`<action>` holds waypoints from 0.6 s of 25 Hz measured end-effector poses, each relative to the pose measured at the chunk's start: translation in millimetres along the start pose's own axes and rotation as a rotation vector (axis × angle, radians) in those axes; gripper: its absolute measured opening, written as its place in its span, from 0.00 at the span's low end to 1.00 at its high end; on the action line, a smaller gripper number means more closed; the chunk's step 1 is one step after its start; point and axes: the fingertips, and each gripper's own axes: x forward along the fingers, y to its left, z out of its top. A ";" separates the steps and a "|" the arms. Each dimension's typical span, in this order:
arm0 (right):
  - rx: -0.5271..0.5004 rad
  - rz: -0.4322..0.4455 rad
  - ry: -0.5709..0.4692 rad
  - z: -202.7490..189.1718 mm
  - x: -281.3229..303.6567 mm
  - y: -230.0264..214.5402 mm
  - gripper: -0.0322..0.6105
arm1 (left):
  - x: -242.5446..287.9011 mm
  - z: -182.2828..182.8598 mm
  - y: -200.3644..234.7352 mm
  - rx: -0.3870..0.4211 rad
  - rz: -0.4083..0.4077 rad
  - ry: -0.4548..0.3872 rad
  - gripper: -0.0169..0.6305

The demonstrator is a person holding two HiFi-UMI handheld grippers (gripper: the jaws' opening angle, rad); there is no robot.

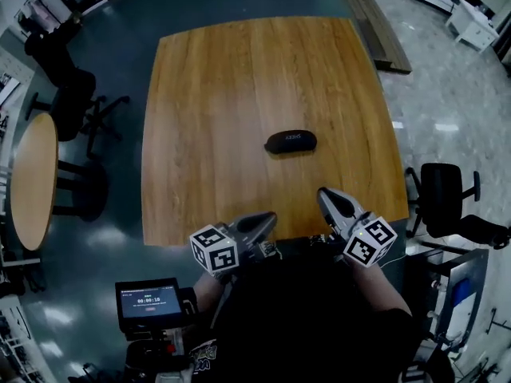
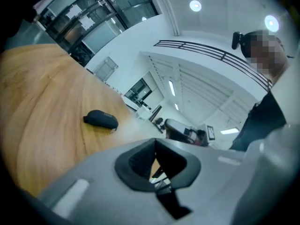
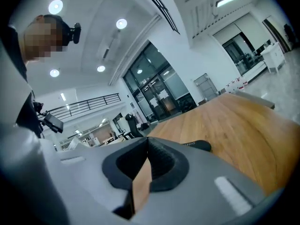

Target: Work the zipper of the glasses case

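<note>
Holding left gripper (image 1: 269, 219) and right gripper (image 1: 324, 193) clenched on nothing (both near table (image 1: 239, 94) edge); I see glasses case (image 1: 291, 141) at 12 o'clock.

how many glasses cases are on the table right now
1. The black oval glasses case lies near the middle of the light-brown wooden table. Only the near edge, partly covered by the left tool and right tool, could hide another.
</note>
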 end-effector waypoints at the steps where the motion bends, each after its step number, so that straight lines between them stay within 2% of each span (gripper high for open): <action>1: -0.017 0.004 0.009 -5.8 -8.5 11.3 0.06 | 6.2 -0.4 -5.9 0.007 -0.022 0.012 0.02; 4: -0.072 0.010 0.033 -14.1 -30.4 29.9 0.06 | 22.7 3.7 -25.4 0.023 -0.068 0.007 0.02; 7: -0.067 0.025 0.022 -9.6 -45.7 35.5 0.06 | 33.1 4.0 -49.3 0.048 -0.084 -0.014 0.02; 11: -0.094 0.088 0.024 -12.0 -64.5 50.5 0.06 | 35.9 -18.7 -77.2 0.079 -0.034 -0.036 0.02; 15: -0.114 0.153 0.058 -29.4 -105.2 68.0 0.06 | 38.3 -58.3 -107.4 0.074 0.025 -0.064 0.02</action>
